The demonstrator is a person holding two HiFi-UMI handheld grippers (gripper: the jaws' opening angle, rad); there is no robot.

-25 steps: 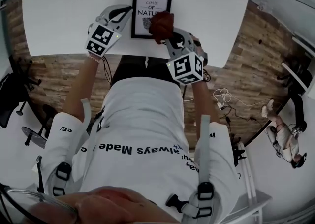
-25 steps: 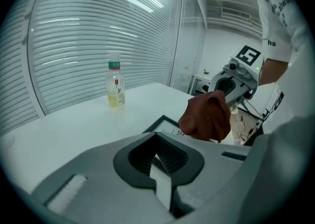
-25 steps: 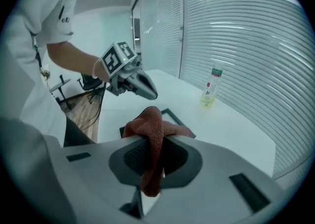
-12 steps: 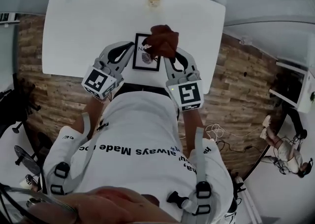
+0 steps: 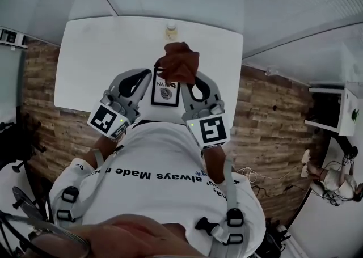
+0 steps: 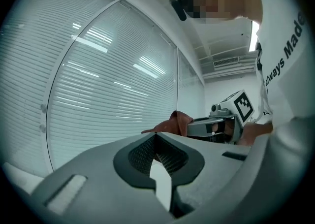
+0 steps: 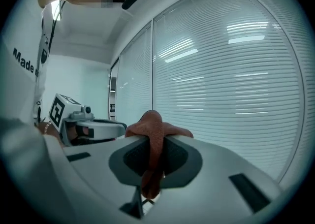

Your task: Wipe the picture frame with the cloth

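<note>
The black picture frame (image 5: 165, 92) with a white print lies on the white table (image 5: 102, 58) near its front edge, between my two grippers. My right gripper (image 5: 186, 79) is shut on the red-brown cloth (image 5: 178, 61), which bunches over the frame's far end. In the right gripper view the cloth (image 7: 152, 124) hangs down between the jaws of the right gripper (image 7: 155, 142). My left gripper (image 5: 148, 74) stands at the frame's left edge. In its own view the left gripper (image 6: 156, 138) has its jaws together with nothing in them and faces the window blinds.
A small bottle (image 5: 171, 29) stands at the table's far edge, just beyond the cloth. Wooden floor (image 5: 266, 115) borders the table on both sides. Another person (image 5: 334, 180) and cables are at the far right.
The head view has pulled back, so the table looks smaller. Both grippers have tilted up. The cloth has gone from the frame's right part to its far end.
</note>
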